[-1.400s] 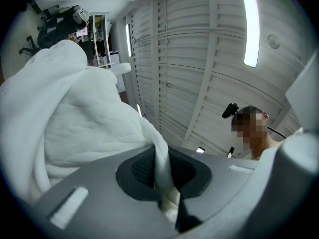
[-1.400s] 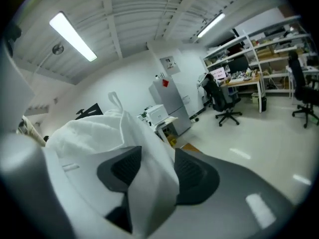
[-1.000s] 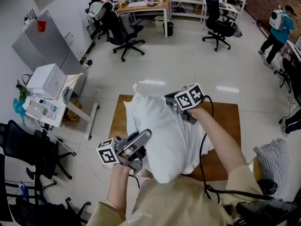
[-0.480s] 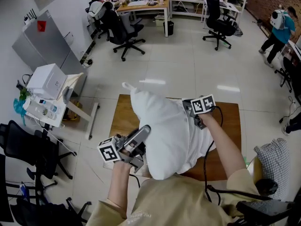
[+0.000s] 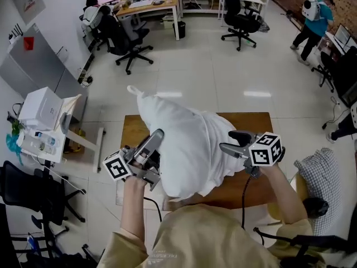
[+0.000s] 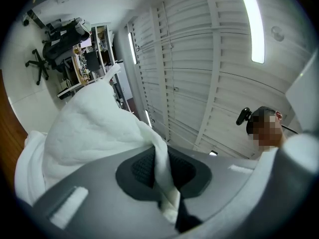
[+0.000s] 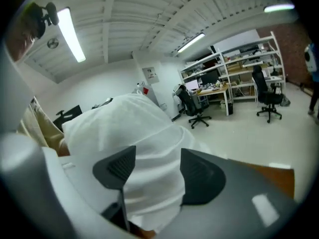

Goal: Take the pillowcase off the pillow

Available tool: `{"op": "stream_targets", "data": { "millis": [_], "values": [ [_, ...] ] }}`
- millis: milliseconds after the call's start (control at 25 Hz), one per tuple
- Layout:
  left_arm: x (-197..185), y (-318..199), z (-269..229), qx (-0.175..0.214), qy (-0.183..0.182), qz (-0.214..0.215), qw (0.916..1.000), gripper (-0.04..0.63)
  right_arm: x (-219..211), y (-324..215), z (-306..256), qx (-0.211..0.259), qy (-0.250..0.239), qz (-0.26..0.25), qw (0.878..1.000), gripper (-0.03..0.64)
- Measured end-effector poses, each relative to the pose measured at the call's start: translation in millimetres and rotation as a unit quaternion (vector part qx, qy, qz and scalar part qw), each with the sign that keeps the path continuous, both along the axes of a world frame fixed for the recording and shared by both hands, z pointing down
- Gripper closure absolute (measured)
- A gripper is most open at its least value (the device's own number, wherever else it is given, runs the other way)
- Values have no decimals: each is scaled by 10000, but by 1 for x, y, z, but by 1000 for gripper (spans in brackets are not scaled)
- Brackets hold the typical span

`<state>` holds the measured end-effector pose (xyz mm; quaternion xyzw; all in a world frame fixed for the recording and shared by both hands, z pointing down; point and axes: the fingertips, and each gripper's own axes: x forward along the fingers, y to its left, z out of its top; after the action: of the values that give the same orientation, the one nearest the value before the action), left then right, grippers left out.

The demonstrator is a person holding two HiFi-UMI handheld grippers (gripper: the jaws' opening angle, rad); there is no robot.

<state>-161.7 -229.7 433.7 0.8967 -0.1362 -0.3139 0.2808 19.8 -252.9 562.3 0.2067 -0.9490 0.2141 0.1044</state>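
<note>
**Pillow, white, half-cased, held above wooden tabletop**

Pillow (image 5: pixel 175 130): white and quilted. Raised over the brown tabletop (image 5: pixel 131 134) and tilted, with one corner pointing up and away towards the tiled floor. Upper half bare.

Pillowcase (image 5: pixel 222 143): smoother white cloth. Bunched around the lower, nearer half of the pillow and hanging towards the person's chest.

Left tongs (image 5: pixel 157 138): set against the pillow's left flank, with the marker cube on the near side. Pressed together on a white fold that runs up into the quilted body of the pillow. Fold pinched flat between the dark ribbed pads (image 6: pixel 144 166).

Right tongs (image 5: pixel 232 142): at the bundle's right side, tips just beside the gathered pillowcase, with the marker cube to the right. Pads parted to a middling width, having just been opening. Pillowcase cloth fills the gap between them in the right gripper view and is not pinched.

Surroundings:
- Checked cushion (image 5: pixel 319 175), right of the tabletop.
- White box (image 5: pixel 40 106) on a low stand, at the left.
- Office chairs (image 5: pixel 124 33) and desks, beyond.
- Person with a backpack (image 5: pixel 312 13), far right.
</note>
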Motion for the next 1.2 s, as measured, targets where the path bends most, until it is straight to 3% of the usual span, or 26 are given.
{"op": "stream_targets", "data": {
  "millis": [80,360,480,640,760,840,920,960,1080,1200],
  "values": [
    [3,-7,-13,72,-7,64,10000,567,2,22,4,-349,-158,43,9993,339],
    [20,-13,-40,80,37,261,9996,566,-11,50,30,-746,-93,253,9969,364],
    [35,-12,-40,26,33,310,9995,566,-2,53,36,-933,-225,252,9951,447],
    [32,-7,-36,-23,66,275,9996,566,0,59,42,-763,-189,336,9963,606],
    [21,-3,-31,-84,117,195,9997,566,4,62,53,-786,-175,472,9956,611],
    [10,-6,-26,-157,265,88,9995,568,23,52,91,-606,569,752,9937,615],
    [0,-8,-20,-228,392,8,9990,568,55,33,159,-527,1466,1153,9810,615],
    [-1,-7,-17,-241,384,6,9990,568,70,24,195,-697,1626,1336,9751,615],
    [5,6,-6,-232,180,146,9995,568,73,12,261,-1418,1085,1518,9722,616],
    [5,15,7,-265,183,148,9994,568,63,20,259,-1359,984,1452,9751,615]
  ]
}}
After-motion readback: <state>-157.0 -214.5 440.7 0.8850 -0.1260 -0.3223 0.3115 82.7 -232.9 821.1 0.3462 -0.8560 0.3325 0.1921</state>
